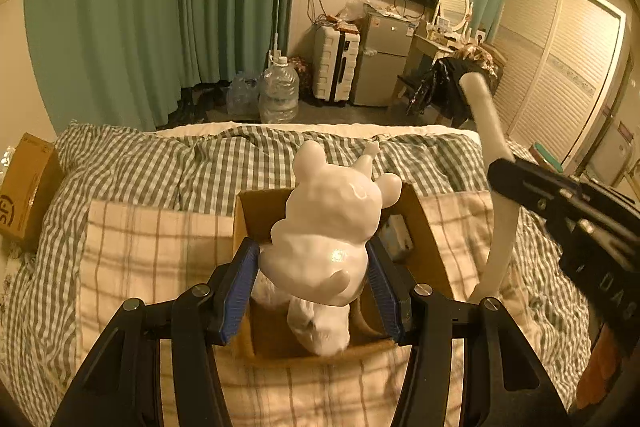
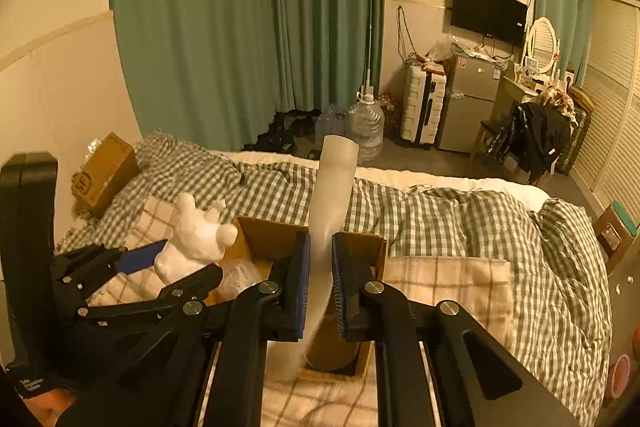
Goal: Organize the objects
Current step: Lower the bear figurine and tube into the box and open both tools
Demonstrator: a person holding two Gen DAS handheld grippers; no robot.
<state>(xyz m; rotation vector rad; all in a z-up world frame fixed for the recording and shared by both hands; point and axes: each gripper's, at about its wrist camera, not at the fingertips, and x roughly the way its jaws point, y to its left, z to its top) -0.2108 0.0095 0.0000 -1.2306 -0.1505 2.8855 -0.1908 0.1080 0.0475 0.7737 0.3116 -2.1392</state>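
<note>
Gripping a white glossy figurine point(image 1: 326, 227) between its blue pads, our left hand-held gripper point(image 1: 312, 283) holds it above the open cardboard box point(image 1: 424, 251) on the bed point(image 1: 168, 163). At three o'clock of it, our right hand-held gripper point(image 2: 320, 283) is clamped on a pale curved tube point(image 2: 330, 203), upright, its lower end dipping into the same box, where a white wrapped bundle point(image 1: 320, 331) lies.
</note>
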